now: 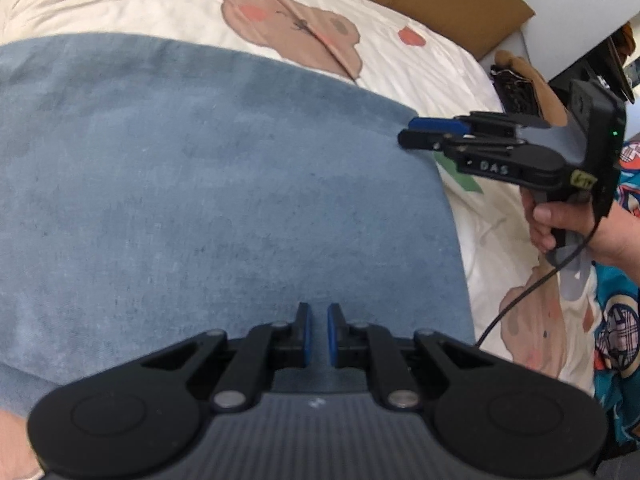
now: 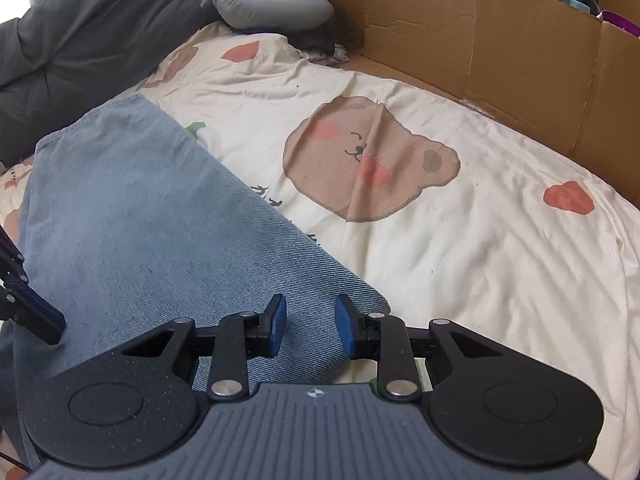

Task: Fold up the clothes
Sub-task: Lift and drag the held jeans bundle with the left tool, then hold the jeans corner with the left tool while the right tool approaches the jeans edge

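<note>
Left gripper [image 1: 318,334]: seen nearest in the left wrist view, jaws drawn narrow with a slim gap, nothing visibly pinched; poised over the near part of the garment.

Right gripper [image 2: 310,330]: jaws set moderately apart and empty, placed over the garment's near right corner. In the left wrist view it appears side-on at that corner [image 1: 416,136], held by a hand [image 1: 560,224].

Blue denim garment [image 2: 132,216]: laid flat on the bed, a long panel running away from both cameras, right edge straight and exposed.

Bedsheet [image 2: 460,264]: cream, bear-printed, lightly wrinkled; broad open room is offered to the right of the garment.

Cardboard wall [image 2: 500,52]: bounds the far right side, well apart from the garment.

Grey bedding [image 2: 80,32]: borders the far left, near the garment's far end.

Cable [image 1: 516,304]: trails beneath the right gripper.

Risks, as judged: only the top layer, or the sheet with it, may be pinched at the corner; uneven lifting by the two grippers may skew the fold; the cable may be snagged on cloth.
</note>
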A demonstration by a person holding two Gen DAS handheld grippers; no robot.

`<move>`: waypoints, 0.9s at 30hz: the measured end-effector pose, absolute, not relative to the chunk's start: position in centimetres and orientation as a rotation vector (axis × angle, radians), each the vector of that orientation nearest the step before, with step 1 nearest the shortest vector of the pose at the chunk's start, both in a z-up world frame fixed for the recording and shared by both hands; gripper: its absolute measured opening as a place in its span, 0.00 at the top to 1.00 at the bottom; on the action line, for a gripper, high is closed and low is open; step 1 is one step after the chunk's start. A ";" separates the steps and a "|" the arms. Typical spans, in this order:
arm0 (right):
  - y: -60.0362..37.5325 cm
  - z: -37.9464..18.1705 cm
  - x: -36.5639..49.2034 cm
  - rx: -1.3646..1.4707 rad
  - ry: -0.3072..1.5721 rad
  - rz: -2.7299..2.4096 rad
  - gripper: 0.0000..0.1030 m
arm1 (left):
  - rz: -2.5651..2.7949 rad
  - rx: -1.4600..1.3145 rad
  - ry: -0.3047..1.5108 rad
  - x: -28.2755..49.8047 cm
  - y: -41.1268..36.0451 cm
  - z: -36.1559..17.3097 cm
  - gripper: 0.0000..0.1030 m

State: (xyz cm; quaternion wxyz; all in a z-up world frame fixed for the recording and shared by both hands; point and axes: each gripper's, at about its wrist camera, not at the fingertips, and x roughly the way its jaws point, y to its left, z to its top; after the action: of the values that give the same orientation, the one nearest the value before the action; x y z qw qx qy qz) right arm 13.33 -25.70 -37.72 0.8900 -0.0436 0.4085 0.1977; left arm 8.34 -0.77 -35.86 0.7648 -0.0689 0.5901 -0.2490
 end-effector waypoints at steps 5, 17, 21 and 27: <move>-25.9 -38.2 13.4 -0.096 0.885 0.420 0.69 | -0.520 -0.168 1.303 8.1 -0.6 -36.7 0.91; -24.9 -37.2 8.8 -0.131 0.933 0.485 0.67 | -0.525 -0.144 1.288 7.3 -1.1 -36.0 0.91; -24.2 -37.1 6.3 -0.136 0.965 0.510 0.68 | -0.566 -0.112 1.291 6.5 -1.3 -35.7 0.91; -23.5 -37.1 3.4 -0.131 1.009 0.535 0.68 | -0.565 -0.130 1.307 5.7 -0.6 -35.9 0.91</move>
State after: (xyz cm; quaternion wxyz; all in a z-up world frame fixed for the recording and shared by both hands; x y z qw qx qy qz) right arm 3.36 -23.48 -37.12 0.8392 -0.0620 0.4772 0.2532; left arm 5.69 -0.62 -35.87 0.7550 -0.0594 0.5994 -0.2591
